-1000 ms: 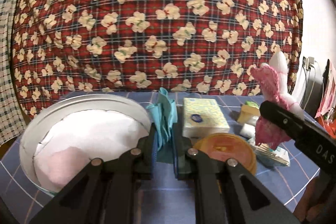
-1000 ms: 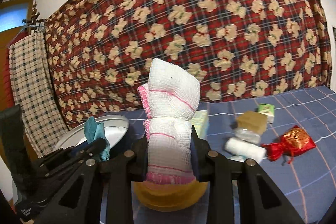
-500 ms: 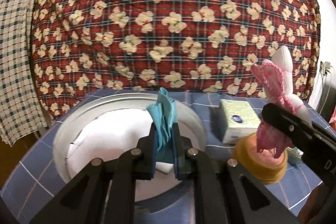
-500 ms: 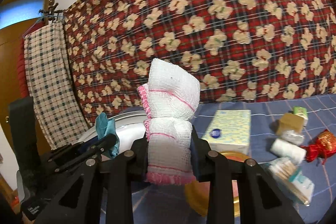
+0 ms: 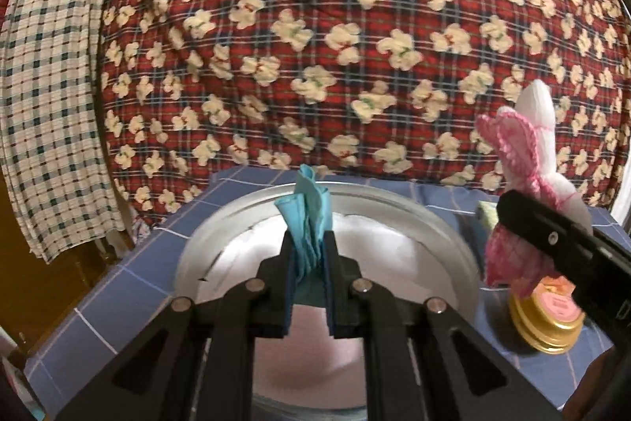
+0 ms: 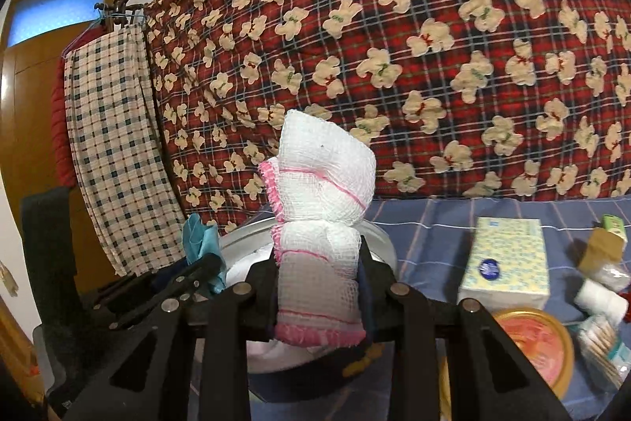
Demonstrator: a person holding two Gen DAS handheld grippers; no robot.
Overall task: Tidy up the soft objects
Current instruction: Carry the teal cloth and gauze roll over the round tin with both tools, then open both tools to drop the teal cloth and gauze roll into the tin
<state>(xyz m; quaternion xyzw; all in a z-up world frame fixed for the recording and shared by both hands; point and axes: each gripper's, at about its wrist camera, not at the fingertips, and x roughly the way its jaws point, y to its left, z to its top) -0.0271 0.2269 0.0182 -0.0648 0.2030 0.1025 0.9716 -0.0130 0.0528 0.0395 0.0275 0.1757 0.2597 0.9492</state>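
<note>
L hand-held gripper [image 5: 308, 259]: clamped on teal cloth [image 5: 308, 212], above white round bin [image 5: 449, 239].
R hand-held gripper [image 6: 317, 287]: grips pink-edged gauze cloth [image 6: 321, 184].

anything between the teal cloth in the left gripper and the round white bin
Nothing visible does. The left gripper holds the teal cloth right above the open mouth of the round white bin, with no lid on it. The right gripper, with the white-and-pink mesh cloth, stays off to the side.
</note>
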